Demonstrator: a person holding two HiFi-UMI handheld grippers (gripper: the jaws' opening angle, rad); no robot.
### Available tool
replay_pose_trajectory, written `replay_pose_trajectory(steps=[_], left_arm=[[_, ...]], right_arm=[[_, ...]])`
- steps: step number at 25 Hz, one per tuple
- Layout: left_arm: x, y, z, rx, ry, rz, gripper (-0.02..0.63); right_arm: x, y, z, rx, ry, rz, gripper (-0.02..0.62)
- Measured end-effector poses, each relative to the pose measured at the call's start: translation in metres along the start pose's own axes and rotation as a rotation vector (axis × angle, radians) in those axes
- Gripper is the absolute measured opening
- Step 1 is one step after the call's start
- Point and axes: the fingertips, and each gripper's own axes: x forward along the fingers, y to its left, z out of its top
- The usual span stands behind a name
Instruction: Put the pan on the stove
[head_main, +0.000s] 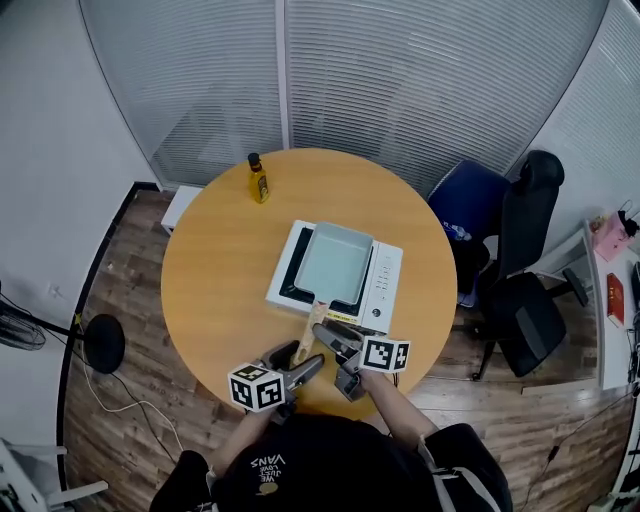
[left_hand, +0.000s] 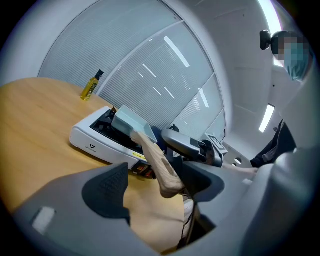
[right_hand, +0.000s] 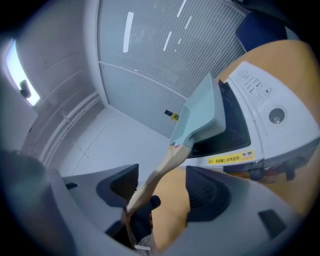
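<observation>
A pale blue rectangular pan rests on the black cooktop of a white stove in the middle of the round table. Its wooden handle points toward me. My left gripper is open around the handle's end. In the left gripper view the handle tip lies close to the right finger, with a wide gap to the left pad. My right gripper is open too. The right gripper view shows the handle running between its jaws, nearer the left finger, with neither pad pressing on it.
A small yellow oil bottle stands at the far edge of the wooden table. Black and blue office chairs are at the right. The stove's control panel faces the right side.
</observation>
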Motion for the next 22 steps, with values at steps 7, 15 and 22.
replay_pose_trajectory(steps=[7, 15, 22], left_arm=[[-0.021, 0.001, 0.004, 0.048, 0.021, -0.034, 0.328], [-0.051, -0.001, 0.009, 0.096, 0.027, -0.091, 0.327], [-0.079, 0.001, 0.010, 0.181, 0.034, -0.137, 0.265]], right_arm=[[-0.018, 0.022, -0.003, -0.207, -0.063, -0.120, 0.267], [-0.038, 0.048, -0.019, -0.280, -0.174, -0.247, 0.265], [-0.048, 0.069, -0.039, -0.349, -0.288, -0.350, 0.141]])
